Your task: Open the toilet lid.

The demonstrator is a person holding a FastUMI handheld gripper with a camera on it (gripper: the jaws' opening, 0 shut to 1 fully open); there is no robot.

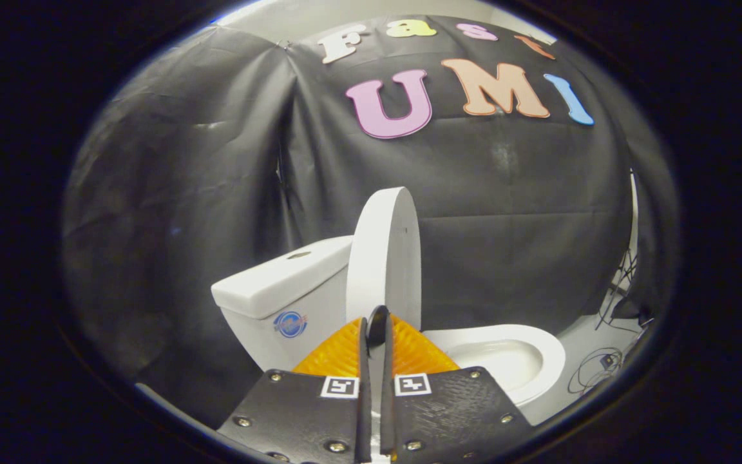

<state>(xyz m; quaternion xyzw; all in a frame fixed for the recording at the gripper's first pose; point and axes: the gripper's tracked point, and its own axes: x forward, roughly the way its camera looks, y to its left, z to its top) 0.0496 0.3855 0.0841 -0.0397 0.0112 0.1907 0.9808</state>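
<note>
Gripper (376,322) with jaws nearly closed, a narrow slit between them, holding nothing; the raised round white plastic toilet lid (385,258) stands upright just beyond the fingertips.

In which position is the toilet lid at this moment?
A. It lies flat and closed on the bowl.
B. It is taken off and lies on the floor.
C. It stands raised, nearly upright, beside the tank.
C: the lid stands nearly upright beside the tank, the bowl is uncovered, and the gripper fingers, almost together, sit at the lid's lower edge.
</note>
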